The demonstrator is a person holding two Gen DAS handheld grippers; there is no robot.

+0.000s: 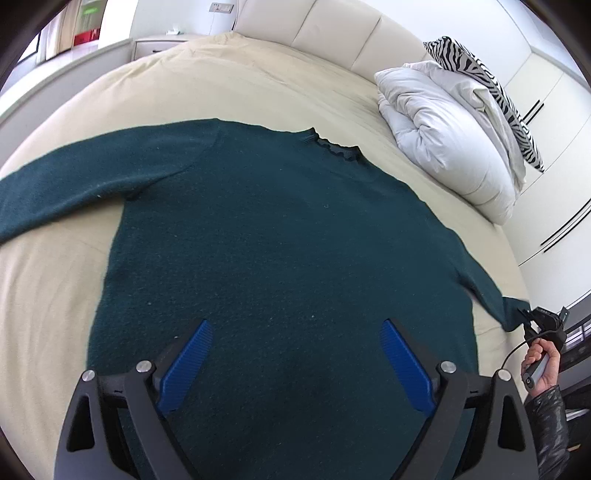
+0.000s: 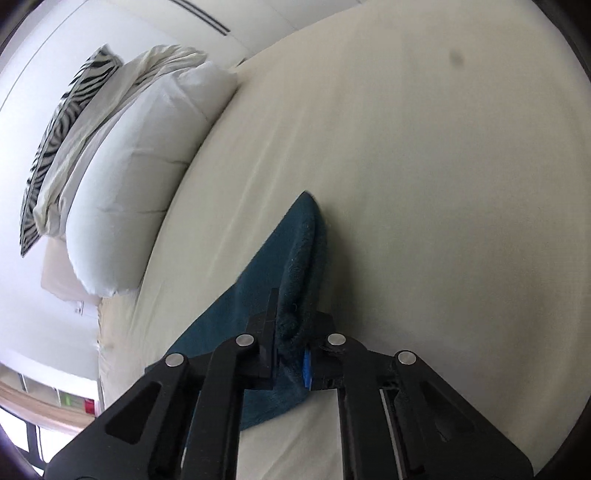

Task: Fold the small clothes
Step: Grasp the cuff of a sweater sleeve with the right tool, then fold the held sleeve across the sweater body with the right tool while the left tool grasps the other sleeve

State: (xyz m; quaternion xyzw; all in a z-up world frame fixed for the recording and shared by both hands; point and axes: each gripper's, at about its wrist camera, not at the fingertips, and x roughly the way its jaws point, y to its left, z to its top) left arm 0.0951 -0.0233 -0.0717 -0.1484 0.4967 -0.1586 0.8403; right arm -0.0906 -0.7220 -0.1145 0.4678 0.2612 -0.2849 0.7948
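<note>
— Dark green knit: that is the sweater (image 1: 280, 236), lying flat on the cream sheet of the bed (image 1: 51, 295), body spread across the middle. Where does the collar point?

— Toward the padded headboard (image 1: 332, 29), the frilled neck uppermost in the left wrist view. One sleeve runs out toward the left edge of the bed, the other toward the right edge.

— And the left gripper (image 1: 297, 363)?

— Above the lower part of the sweater's body, its jaws spread wide, the blue pads (image 1: 186, 365) well apart with nothing between them. Whether they touch the knit I cannot tell.

— The right gripper (image 2: 291, 332)?

— Its jaws are closed on the cuff end of the right sleeve (image 2: 295, 273), near the right edge of the bed. The knit is bunched into a ridge between the fingers. In the left wrist view the same gripper shows small at the sleeve's tip, with the person's right hand (image 1: 541, 365) around its handle.

— What else is on the bed?

— A white folded duvet (image 1: 443, 133) at the head corner on the right, with a zebra-striped pillow (image 1: 491, 88) behind it. A bedside cabinet (image 1: 159, 44) stands past the far left corner.
</note>
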